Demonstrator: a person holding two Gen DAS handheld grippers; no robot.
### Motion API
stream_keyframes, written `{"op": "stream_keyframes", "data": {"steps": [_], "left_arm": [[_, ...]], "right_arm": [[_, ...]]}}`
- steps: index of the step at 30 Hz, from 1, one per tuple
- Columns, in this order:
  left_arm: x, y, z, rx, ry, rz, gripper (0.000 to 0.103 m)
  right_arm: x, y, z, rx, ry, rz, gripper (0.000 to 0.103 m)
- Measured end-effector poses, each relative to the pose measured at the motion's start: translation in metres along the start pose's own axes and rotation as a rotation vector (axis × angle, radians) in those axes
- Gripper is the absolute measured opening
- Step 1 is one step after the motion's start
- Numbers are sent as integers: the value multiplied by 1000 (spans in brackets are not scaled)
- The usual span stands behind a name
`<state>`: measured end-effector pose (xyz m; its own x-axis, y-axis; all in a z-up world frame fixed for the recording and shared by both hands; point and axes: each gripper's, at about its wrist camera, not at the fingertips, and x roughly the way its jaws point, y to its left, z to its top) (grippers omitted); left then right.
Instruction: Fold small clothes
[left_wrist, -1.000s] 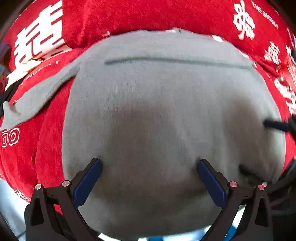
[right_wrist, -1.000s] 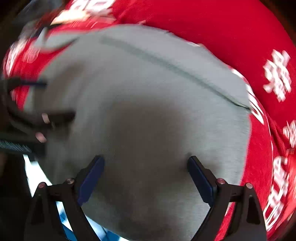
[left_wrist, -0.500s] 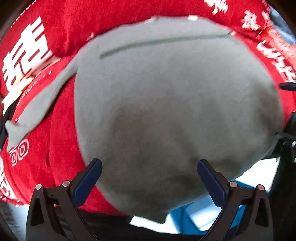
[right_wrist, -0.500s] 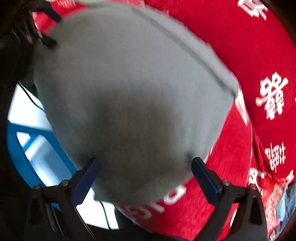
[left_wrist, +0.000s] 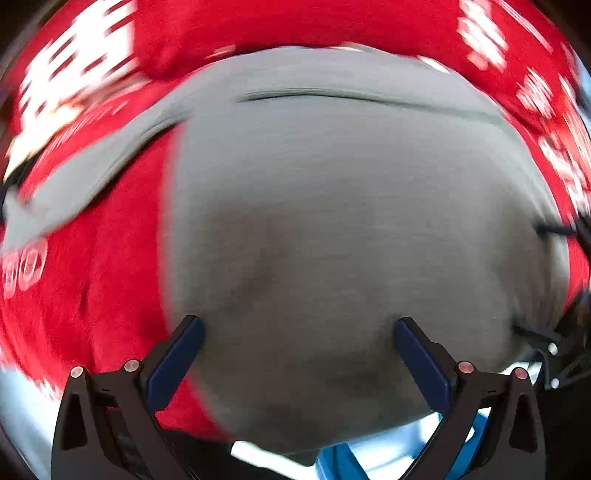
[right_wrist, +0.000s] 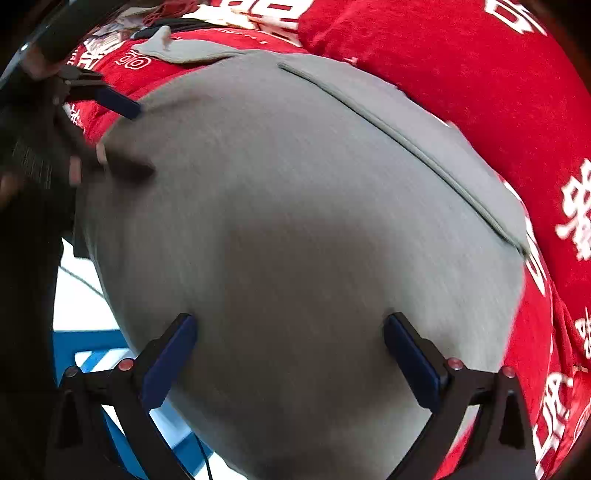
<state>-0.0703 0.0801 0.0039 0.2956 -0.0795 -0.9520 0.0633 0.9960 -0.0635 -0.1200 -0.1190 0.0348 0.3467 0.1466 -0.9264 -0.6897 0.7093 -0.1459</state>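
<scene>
Biggest thing around is the red cloth (left_wrist: 122, 280) with white printed characters, spread under everything and filling both views out to the rims. It covers whatever is underneath, so I can't tell if that's a counter.

On top of it lies the grey garment (left_wrist: 332, 221), spread flat and taking up most of the middle of each view. It has one long straight seam or fold line near its far edge, around 12 o'clock in the left view and running toward 3 o'clock in the right one. A narrow grey sleeve (left_wrist: 74, 184) trails off at about 9 o'clock in the left view.

The left claw (left_wrist: 299, 365) is spread wide, released, hovering over the grey fabric with nothing pinched. The right claw (right_wrist: 290, 362) is likewise wide apart, gripping nothing, with the garment's near part below it. The left view is pretty blurry.
</scene>
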Motion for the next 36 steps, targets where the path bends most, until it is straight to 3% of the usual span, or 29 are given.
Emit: {"op": "stream_keyframes", "data": {"steps": [3,8,10,14,22,28,33,36], "left_arm": [[-10,81,5,-295,-67,20,103],[-19,217,2,-767,-184,10,103],[-19,259,0,-885,-227,1,103],[-14,329,-5,-1052,-310,-110,103],[-6,395,1,-1163,-499,-322,103],[-2,411,11,-1153,-566,-353,103],[-9,409,3,-1130,-602,-383,103],[-9,411,6,-1123,-597,-377,103]], "right_arm": [[-5,-11,-14,31,39,-27,102],[-15,-20,0,98,63,-98,102],[-24,-2,14,120,37,-116,102],[-32,4,45,147,-14,-121,102],[-28,30,120,108,-60,-101,102],[6,19,197,84,-85,-124,102],[75,-50,286,429,-16,-88,102],[117,-66,326,561,52,-101,102]]}}
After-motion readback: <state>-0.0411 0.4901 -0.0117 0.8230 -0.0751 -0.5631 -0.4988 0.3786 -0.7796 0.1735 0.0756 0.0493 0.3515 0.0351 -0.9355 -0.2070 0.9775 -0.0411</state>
